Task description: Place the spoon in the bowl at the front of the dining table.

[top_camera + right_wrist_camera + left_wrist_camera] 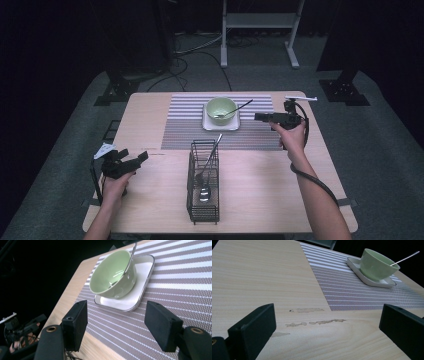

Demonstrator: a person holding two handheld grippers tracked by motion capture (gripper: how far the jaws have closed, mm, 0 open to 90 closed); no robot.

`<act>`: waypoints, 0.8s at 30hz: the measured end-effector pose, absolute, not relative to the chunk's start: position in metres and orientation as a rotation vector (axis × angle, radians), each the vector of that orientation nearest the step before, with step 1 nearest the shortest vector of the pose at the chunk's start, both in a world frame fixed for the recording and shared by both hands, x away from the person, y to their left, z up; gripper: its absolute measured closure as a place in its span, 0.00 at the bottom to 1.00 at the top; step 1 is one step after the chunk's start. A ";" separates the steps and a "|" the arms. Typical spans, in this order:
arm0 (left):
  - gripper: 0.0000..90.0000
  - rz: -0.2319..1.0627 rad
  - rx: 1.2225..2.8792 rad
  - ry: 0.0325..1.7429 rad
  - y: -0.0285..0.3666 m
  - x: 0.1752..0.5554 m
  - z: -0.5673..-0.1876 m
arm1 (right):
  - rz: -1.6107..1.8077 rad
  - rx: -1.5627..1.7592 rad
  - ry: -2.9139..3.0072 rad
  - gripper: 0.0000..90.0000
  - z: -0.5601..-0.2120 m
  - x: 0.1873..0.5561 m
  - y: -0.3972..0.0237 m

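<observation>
A pale green bowl (221, 109) sits on a white square plate (233, 125) on a striped placemat (185, 125), with a metal spoon (241, 107) leaning in it. My right gripper (260, 117) hangs just right of the plate, pointing at it. Its jaws stand open with nothing between them (117, 325), and the bowl (112, 275) and spoon (130, 257) lie ahead. My left gripper (134, 156) is open over the table's left front. Bare wood lies between its jaws (328, 325), and the bowl (375, 263) is far off.
A black wire basket (191, 200) stands at the table's front middle and holds a spoon (204, 192) and another long utensil. Faint smears (317, 321) mark the wood near the placemat's corner. A frame stand and cables are on the floor beyond the table.
</observation>
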State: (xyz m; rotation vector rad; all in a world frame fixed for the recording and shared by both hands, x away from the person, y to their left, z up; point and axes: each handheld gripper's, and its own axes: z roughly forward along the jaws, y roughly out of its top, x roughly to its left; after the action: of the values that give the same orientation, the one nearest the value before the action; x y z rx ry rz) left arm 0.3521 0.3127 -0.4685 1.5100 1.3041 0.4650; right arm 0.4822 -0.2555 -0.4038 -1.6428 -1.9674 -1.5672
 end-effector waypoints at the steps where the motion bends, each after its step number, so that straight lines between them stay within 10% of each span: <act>1: 0.00 0.465 1.509 1.305 0.313 0.352 -0.469 | -1.564 -1.640 -1.967 0.38 -0.404 0.481 -0.256; 24: 0.00 0.469 1.513 1.304 0.312 0.352 -0.468 | -1.537 -1.592 -1.981 0.37 -0.416 0.453 -0.268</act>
State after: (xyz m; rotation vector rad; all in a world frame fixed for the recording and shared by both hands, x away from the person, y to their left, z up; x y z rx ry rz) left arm 0.3522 0.3124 -0.4682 1.5129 1.3039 0.4692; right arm 0.4534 -0.2683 -0.4161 -1.5921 -1.9811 -1.5366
